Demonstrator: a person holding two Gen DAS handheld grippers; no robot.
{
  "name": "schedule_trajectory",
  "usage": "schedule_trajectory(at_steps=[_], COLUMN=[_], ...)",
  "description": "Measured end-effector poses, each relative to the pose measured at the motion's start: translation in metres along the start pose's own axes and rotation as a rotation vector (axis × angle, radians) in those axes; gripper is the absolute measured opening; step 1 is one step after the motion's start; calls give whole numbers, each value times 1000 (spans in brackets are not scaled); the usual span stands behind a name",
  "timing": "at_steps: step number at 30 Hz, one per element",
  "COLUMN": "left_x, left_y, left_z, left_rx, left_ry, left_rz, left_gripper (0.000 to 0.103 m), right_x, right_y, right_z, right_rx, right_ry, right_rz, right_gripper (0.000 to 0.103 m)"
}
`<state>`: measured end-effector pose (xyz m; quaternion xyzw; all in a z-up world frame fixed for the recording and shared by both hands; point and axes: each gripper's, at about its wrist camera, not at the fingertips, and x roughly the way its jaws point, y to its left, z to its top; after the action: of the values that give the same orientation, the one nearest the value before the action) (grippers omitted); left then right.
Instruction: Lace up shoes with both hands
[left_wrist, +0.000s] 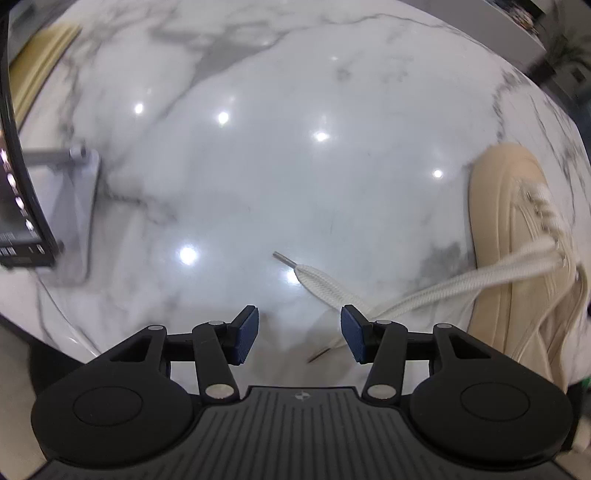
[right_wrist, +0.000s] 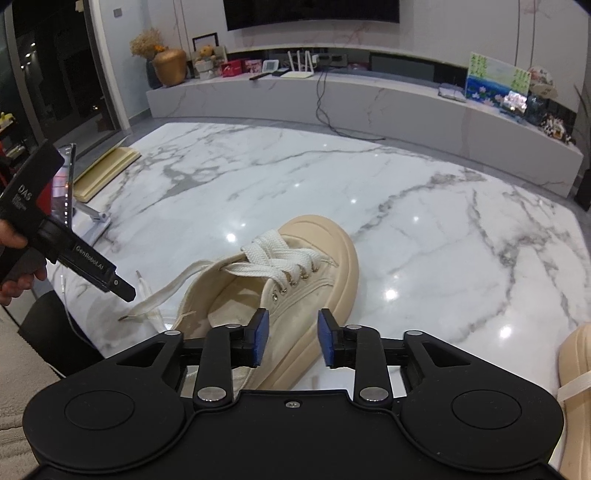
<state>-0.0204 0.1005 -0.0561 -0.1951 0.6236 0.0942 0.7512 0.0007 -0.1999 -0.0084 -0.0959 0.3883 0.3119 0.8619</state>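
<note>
Item: beige shoe (right_wrist: 295, 266), lying on the white marbled counter (right_wrist: 424, 206), toe pointing away from the right wrist camera, heel towards it; cream lace crossing through the front eyelets only, the rear eyelets on the visible side showing bare, so lacing is judged part done

Loose lace end (left_wrist: 332, 286): trailing off the shoe's left side and lying flat on the counter; long axis running from the shoe out to its clear aglet (left_wrist: 283, 258), which is pointing up and left in the left wrist view

Left gripper (left_wrist: 299, 338): pointing steeply down at the counter, jaws standing half apart, nothing between the pads; the lace is passing just ahead of and partly behind the right-hand pad, so the free end is lying forward and slightly right of the gap. This hand is judged the nearer one for picking it up

Right gripper (right_wrist: 291, 338): hovering over the shoe's side and sole rim, jaws narrowly parted, gripping nothing

Second shoe (right_wrist: 576, 373): only a part showing at the right edge

Writing: "DAS" and "GenRobot.AI" readable on the left tool's body in the right wrist view; smaller print beneath "DAS" being too small to read
</note>
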Motion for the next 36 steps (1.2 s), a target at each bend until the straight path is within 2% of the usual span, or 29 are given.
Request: schedule_trajectory(at_steps=[3,9,18,24,27,31,36], left_x=[3,6,7,7,6,5,8], left_y=[-4,-14,-15,-14,-14,-13,-16], left_z=[3,9,9,8,7,6,8], left_rx=[-32,-57,-50,-45,-40,-34,-23], left_ry=[8,12,-6,-17,-24,-34,-49], left_rz=[4,10,4,2,2,0,3], left_gripper=[48,48,38,30,25,18,10], right_x=[3,9,13,4,5,15,21], right_y=[5,19,20,33,43,51,57], right_z=[-1,-4,-5,5,7,8,8], right_rx=[-11,-51,-10,-71,-108,-149,-179], right_ry=[5,28,37,17,33,73,104], right_rz=[-43,-124,-124,-106,-96,-132,-147], right_gripper=[38,38,37,30,26,12,4])
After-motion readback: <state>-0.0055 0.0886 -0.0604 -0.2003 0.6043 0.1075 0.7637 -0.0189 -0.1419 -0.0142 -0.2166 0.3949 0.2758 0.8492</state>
